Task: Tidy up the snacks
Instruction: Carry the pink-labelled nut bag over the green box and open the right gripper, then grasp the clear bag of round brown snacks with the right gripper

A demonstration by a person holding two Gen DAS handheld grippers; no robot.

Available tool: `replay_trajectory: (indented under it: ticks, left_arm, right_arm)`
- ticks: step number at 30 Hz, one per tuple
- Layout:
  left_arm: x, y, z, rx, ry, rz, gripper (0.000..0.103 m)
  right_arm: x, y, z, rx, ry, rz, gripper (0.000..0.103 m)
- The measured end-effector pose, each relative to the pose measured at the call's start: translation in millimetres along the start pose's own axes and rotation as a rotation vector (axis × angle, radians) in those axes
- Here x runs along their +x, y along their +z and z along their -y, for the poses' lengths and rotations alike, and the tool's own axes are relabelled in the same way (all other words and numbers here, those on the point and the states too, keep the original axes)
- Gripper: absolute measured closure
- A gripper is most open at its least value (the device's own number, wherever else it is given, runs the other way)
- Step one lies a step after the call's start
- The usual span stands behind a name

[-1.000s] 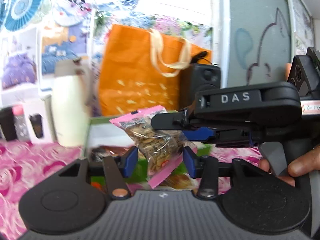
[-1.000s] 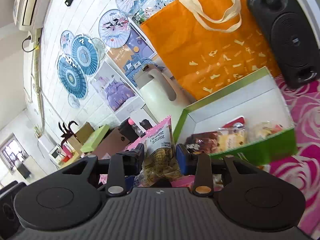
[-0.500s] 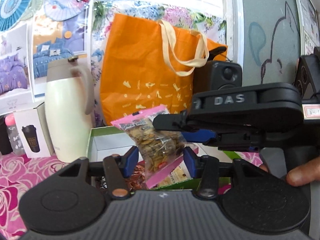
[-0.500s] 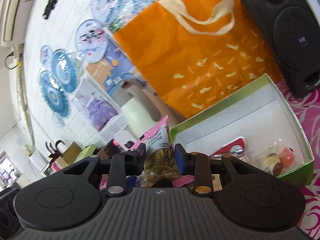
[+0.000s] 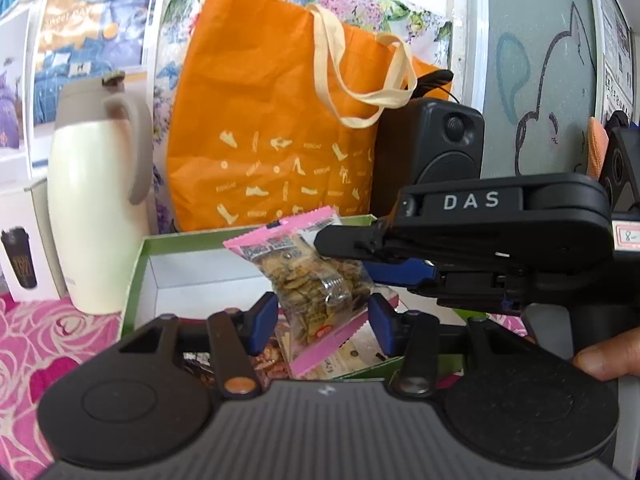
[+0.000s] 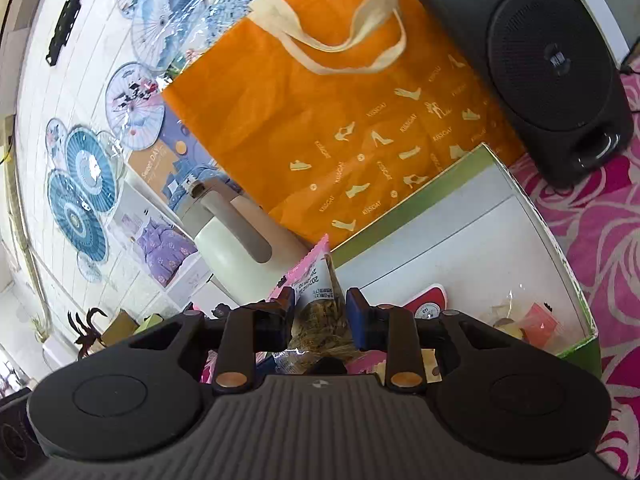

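Note:
A clear snack packet with pink ends, full of brown pieces, hangs over the open green box. It fills the gap between my left gripper's blue pads, which touch its sides. My right gripper comes in from the right, one finger on each face of the packet's upper part. In the right wrist view the same packet sits squeezed in my right gripper, whose jaws are closing on it. The box holds other snacks. A person's fingers hold the right gripper's handle.
An orange tote bag stands behind the box, with a black speaker to its right. A cream jug and a white carton stand left of the box. A pink floral cloth covers the table.
Both grippers have moved together with the packet toward the box and bag, which now look larger. The right gripper's pads have drawn closer on the packet.

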State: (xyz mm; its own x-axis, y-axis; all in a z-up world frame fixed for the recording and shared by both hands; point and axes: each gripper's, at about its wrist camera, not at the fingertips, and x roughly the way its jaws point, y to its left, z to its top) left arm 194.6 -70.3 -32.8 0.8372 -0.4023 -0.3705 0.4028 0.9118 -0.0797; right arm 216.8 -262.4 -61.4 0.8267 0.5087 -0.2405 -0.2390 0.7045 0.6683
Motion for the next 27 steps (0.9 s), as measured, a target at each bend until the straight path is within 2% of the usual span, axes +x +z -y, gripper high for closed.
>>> replay_trajectory:
  ticks: [7,8,9,12,14,17,19,21,22,24,27]
  left_arm:
    - [22,-3,-2,-0.024,0.011,-0.05,0.054]
    - [24,-4,-2,-0.022,0.022,-0.051,0.055]
    - [26,-4,-1,-0.021,0.031,-0.053,0.055]
    - [27,-6,-6,-0.034,0.034,-0.065,0.055]
    - [20,-5,-11,-0.042,0.037,-0.061,0.055]
    - [-5,-7,-21,-0.056,0.068,-0.025,0.054]
    - [-30,-12,-29,-0.073,0.082,0.002,0.046]
    - [-58,-21,-34,-0.088,0.109,0.025,0.043]
    - [-72,-28,-36,-0.095,0.136,0.032,0.043]
    - [-100,-42,-40,-0.106,0.165,0.044,0.041]
    - [-134,-63,-42,-0.117,0.199,0.043,0.039]
  right_arm:
    - [10,1,17,0.041,-0.054,-0.001,0.059]
    - [11,2,20,0.047,-0.051,-0.006,0.063]
    - [12,2,23,0.053,-0.044,-0.01,0.063]
    - [5,2,26,0.051,-0.051,0.028,0.05]
    - [-3,3,27,0.05,-0.058,0.053,0.048]
    - [-21,3,26,0.074,-0.028,0.066,0.043]
    - [-37,-2,21,0.062,0.0,0.081,0.037]
    - [-52,-10,12,0.044,0.011,0.079,0.023]
    - [-59,-15,7,0.03,0.02,0.073,0.02]
    - [-68,-29,-7,-0.027,0.046,0.042,0.016]
    - [-74,-56,-32,-0.158,0.06,-0.025,0.016]
